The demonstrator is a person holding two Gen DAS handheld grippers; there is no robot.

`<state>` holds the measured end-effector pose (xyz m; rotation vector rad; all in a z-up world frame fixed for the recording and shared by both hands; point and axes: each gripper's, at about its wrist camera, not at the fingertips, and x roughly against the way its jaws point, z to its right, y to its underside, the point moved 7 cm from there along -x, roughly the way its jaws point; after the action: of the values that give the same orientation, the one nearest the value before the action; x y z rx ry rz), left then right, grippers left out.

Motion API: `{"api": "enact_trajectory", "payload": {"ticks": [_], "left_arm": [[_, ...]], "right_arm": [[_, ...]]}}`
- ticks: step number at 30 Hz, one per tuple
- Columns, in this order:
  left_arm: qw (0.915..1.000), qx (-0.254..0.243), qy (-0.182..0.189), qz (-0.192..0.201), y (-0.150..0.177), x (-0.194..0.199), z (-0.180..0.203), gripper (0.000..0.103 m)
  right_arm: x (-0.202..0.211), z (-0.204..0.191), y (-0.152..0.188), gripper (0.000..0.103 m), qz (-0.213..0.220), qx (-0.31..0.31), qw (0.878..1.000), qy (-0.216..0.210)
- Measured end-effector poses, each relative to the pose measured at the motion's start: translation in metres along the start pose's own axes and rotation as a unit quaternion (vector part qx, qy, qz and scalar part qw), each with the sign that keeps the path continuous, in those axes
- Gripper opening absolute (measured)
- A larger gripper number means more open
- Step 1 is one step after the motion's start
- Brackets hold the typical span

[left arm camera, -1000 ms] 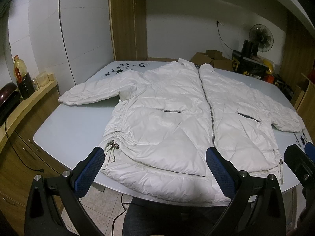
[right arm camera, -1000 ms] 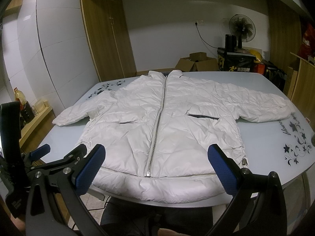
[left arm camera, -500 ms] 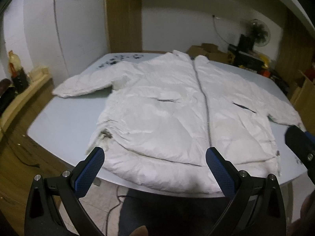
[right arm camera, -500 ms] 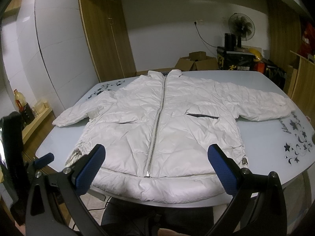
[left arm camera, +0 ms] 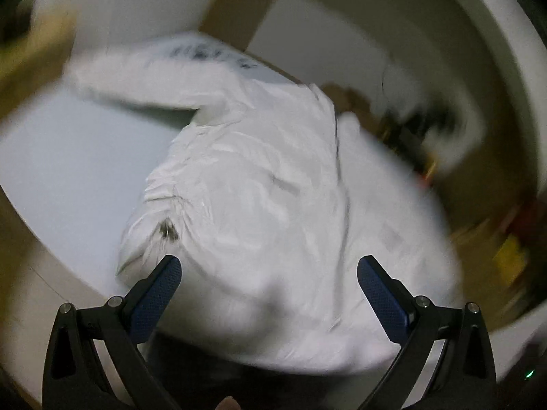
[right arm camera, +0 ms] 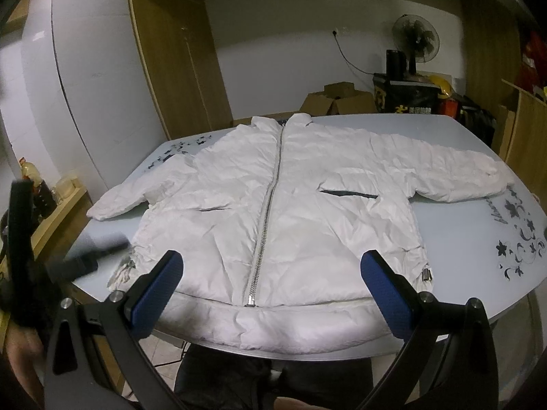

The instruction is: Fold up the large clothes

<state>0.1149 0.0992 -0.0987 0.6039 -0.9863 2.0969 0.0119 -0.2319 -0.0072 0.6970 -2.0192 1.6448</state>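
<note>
White puffer jacket (right arm camera: 273,212) lies flat, zipped, sleeves spread on the worktop (right arm camera: 478,273). Left gripper (left arm camera: 270,273) and right gripper (right arm camera: 271,270): fingers wide, empty. Best to pinch sleeve cuff fully, fold inward across zipper (right arm camera: 266,212).

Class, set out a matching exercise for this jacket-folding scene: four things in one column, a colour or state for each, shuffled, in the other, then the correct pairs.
Things:
1. jacket
2. zipper
3. right tongs
4. fan

States:
A. open, holding nothing
B. closed all the way up the front
C. standing at the back of the room
D. white, spread flat on the table

Pairs: 1-D, 2-B, 3-A, 4-C
</note>
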Motion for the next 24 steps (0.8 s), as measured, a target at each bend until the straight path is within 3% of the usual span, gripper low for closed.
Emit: {"api": "enact_trajectory", "payload": {"ticks": [2, 3, 10, 14, 24], "left_arm": [[0.9922, 0.091, 0.077, 0.039, -0.042, 0.004, -0.036, 0.103], [0.9853, 0.130, 0.097, 0.053, -0.065, 0.001, -0.062, 0.103], [0.9648, 0.230, 0.101, 0.077, -0.150, -0.048, -0.164, 0.103], [0.9415, 0.305, 0.131, 0.061, -0.170, -0.086, -0.195, 0.103], [0.9332, 0.337, 0.105, 0.070, -0.220, -0.128, -0.229, 0.103]], "right_arm": [[-0.008, 0.003, 0.002, 0.103, -0.008, -0.001, 1.000, 0.002], [-0.013, 0.003, 0.004, 0.103, -0.013, -0.001, 1.000, 0.004], [-0.060, 0.005, 0.021, 0.103, -0.067, -0.001, 0.998, 0.011], [-0.073, 0.008, 0.020, 0.103, -0.070, 0.003, 0.997, 0.030], [-0.109, 0.020, 0.020, 0.103, -0.105, -0.011, 0.993, 0.049]]}}
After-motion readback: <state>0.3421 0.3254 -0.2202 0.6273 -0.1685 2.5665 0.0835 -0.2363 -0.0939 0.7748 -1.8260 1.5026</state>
